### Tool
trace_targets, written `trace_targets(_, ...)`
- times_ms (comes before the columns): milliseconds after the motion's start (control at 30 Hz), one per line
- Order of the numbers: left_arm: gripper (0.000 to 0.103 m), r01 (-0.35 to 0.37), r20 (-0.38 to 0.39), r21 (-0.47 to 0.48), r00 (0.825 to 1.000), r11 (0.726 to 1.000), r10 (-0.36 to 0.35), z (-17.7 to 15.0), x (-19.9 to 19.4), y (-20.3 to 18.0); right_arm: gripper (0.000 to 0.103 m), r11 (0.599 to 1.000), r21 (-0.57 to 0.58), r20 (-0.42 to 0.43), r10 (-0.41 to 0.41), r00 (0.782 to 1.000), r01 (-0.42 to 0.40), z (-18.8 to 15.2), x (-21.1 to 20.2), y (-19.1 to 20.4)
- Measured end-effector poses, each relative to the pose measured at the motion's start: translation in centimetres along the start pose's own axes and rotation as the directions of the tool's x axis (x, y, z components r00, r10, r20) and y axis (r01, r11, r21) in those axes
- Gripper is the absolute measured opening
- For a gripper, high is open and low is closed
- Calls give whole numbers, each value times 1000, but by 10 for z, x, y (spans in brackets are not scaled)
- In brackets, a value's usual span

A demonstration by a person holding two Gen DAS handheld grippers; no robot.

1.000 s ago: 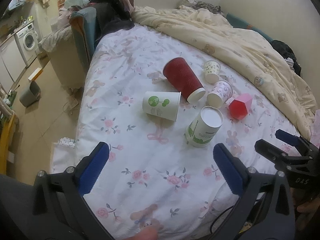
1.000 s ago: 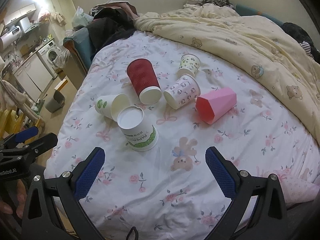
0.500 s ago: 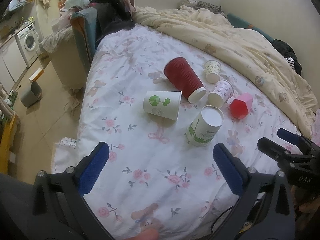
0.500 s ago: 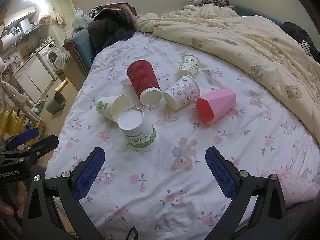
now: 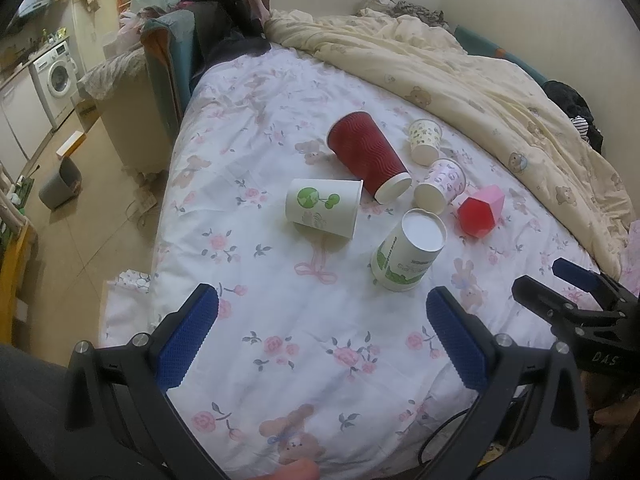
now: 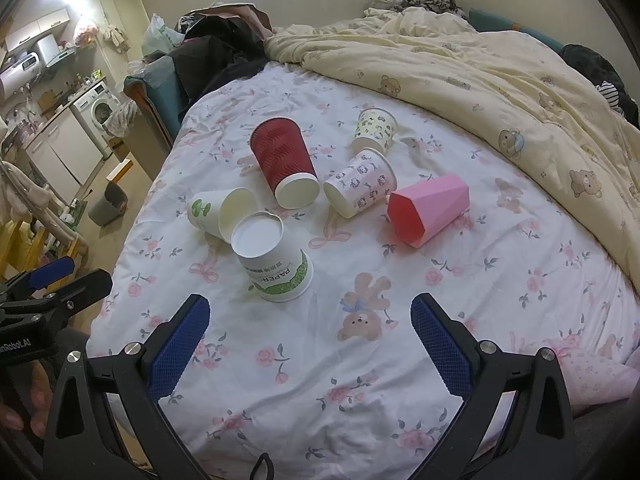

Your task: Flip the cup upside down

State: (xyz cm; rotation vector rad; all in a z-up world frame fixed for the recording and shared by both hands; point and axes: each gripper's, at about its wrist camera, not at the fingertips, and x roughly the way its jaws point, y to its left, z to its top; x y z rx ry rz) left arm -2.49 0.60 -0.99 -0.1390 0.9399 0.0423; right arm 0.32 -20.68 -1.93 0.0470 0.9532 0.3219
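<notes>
Several cups sit on the flowered bed sheet (image 5: 280,320). A white and green paper cup (image 5: 408,254) (image 6: 274,258) stands upside down. A white cup with a green tree print (image 5: 324,212) (image 6: 222,214), a red ribbed cup (image 5: 366,156) (image 6: 284,162), a pink-patterned cup (image 5: 440,186) (image 6: 360,188), a pale cup with small prints (image 5: 425,141) (image 6: 374,128) and a pink faceted cup (image 5: 480,216) (image 6: 428,210) lie on their sides. My left gripper (image 5: 318,336) is open and empty, near the bed's front. My right gripper (image 6: 310,340) is open and empty too.
A cream bear-print duvet (image 5: 480,80) is heaped along the right and far side. Dark clothes (image 5: 224,16) pile at the bed's far left corner. The floor at left holds a grey bin (image 5: 60,186) and a washing machine (image 5: 56,76).
Both grippers have barely shifted; the view has drifted slightly. The cups have not moved.
</notes>
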Motion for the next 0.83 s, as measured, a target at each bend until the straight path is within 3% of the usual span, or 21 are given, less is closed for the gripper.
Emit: trace_targets(833, 103, 13, -1, -5, 1000, 1000, -13, -3, 2, 0, 103, 1000, -2, -9, 5, 1000, -5, -2, 1, -1)
